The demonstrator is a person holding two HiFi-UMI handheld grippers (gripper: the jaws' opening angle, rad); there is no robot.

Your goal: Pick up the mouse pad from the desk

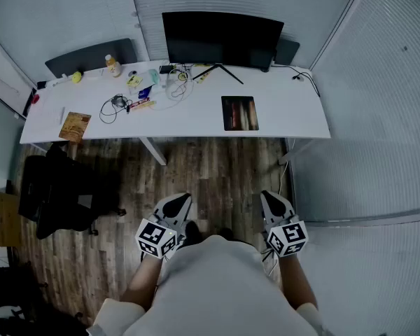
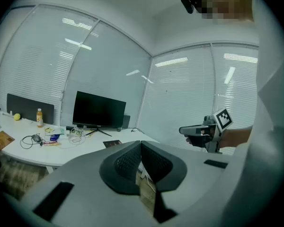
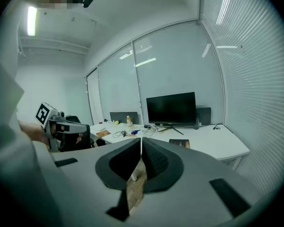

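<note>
Approach stage. The dark rectangular printed mouse pad [image 1: 239, 113] lies flat near the front edge of the white surface [image 1: 294, 114], right of centre, well apart from both grippers. The left gripper [image 1: 181, 201] and right gripper [image 1: 269, 198] have clenched, empty jaws, which would best part before arrival and meet the pad's near edge low.

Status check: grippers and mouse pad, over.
Left gripper and right gripper shut, empty, short of white desk. Dark rectangular mouse pad lies flat there, nothing on top.
</note>
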